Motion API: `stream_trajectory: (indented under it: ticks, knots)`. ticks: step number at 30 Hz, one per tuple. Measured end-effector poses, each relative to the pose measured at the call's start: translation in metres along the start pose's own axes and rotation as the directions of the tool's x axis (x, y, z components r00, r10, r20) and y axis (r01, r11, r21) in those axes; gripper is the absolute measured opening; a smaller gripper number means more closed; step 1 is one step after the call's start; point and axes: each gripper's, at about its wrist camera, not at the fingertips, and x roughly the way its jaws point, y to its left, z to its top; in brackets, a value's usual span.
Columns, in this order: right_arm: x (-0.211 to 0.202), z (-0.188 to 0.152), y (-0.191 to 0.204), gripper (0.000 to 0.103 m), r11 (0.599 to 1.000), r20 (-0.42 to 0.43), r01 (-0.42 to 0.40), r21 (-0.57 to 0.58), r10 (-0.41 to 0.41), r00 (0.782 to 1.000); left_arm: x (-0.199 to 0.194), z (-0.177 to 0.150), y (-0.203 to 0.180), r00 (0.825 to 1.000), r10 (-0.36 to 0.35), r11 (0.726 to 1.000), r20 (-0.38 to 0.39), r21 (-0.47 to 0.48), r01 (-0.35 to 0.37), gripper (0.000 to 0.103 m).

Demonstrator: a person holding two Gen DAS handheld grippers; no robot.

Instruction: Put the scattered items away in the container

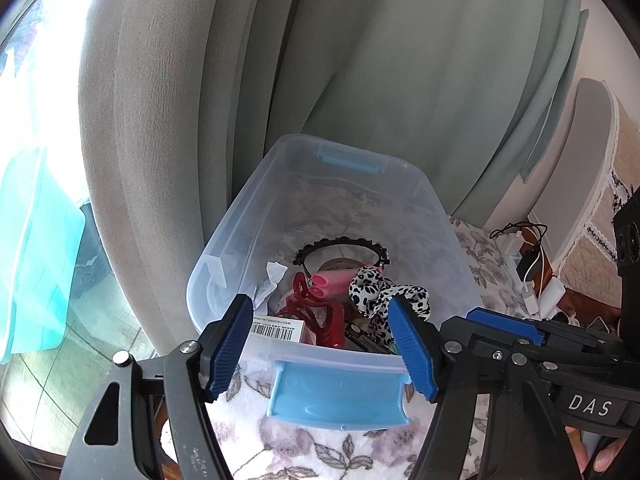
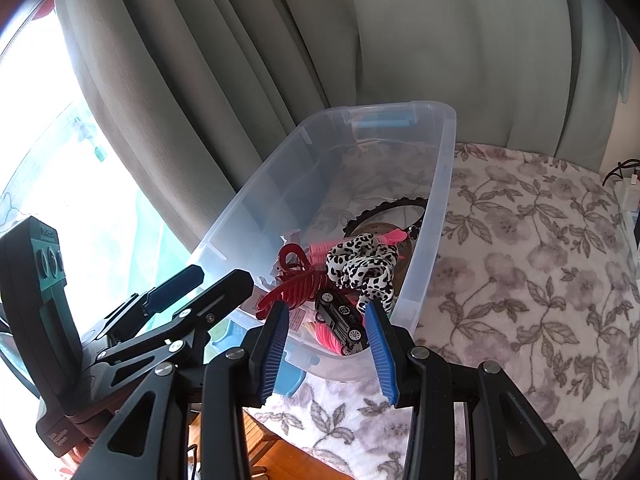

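A clear plastic bin with blue latches stands on a floral blanket. It also shows in the right wrist view. Inside lie a red claw clip, pink rollers, a leopard scrunchie, a black headband, a barcoded box and a black toy car. My left gripper is open and empty at the bin's near rim. My right gripper is open and empty just before the bin's near corner.
Grey curtains hang right behind the bin. Chargers and cables lie at the right by a padded headboard. A bright window is to the left. A wooden floor shows below the blanket edge.
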Motion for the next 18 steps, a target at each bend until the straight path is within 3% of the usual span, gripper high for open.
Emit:
stream_trajectory:
  ticks: [5,18]
  knots:
    - [0.042,0.006,-0.006,0.044,1.0,-0.007,-0.009,-0.022,0.009,1.0,-0.003,-0.003,-0.003,1.0,0.009,1.0,0.003,0.004,-0.009,0.071]
    - [0.08,0.014,-0.013,0.044,0.999,-0.02,-0.025,-0.047,0.024,1.0,0.01,0.011,0.011,1.0,-0.021,0.999,-0.008,0.041,0.021,0.071]
